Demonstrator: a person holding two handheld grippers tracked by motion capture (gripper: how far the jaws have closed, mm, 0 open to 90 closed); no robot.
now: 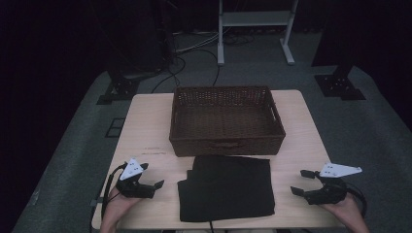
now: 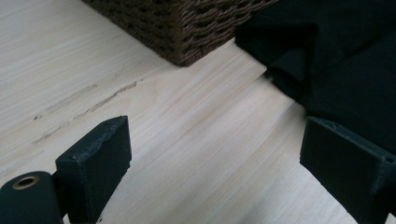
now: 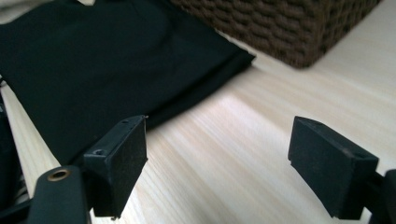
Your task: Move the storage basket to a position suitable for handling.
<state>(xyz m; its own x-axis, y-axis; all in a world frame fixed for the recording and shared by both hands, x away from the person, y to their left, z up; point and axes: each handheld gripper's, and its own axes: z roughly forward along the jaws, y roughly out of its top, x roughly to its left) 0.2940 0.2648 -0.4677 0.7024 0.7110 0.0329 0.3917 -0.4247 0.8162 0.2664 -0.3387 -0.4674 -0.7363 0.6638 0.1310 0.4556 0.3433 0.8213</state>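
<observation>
Right gripper (image 3: 217, 163) open over bare table (image 3: 243, 140), folded black cloth (image 3: 102, 60) left, wicker basket (image 3: 289, 23) beyond

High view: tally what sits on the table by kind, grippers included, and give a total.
Wicker basket: 1
Folded black cloth: 1
Handheld grippers: 2, the left gripper and the right gripper, both open and empty, either side of the cloth
Total: 4

High view: dim and underexposed, surroundings lost in black, detail soft. Both gripper views: brightly lit, wood grain rendered clearly. A pale sheen is seen on the table (image 3: 243, 140) just ahead of the right gripper (image 3: 217, 154). Near jaws are slightly blurred; the folded black cloth (image 2: 345, 70) shows little detail.
</observation>
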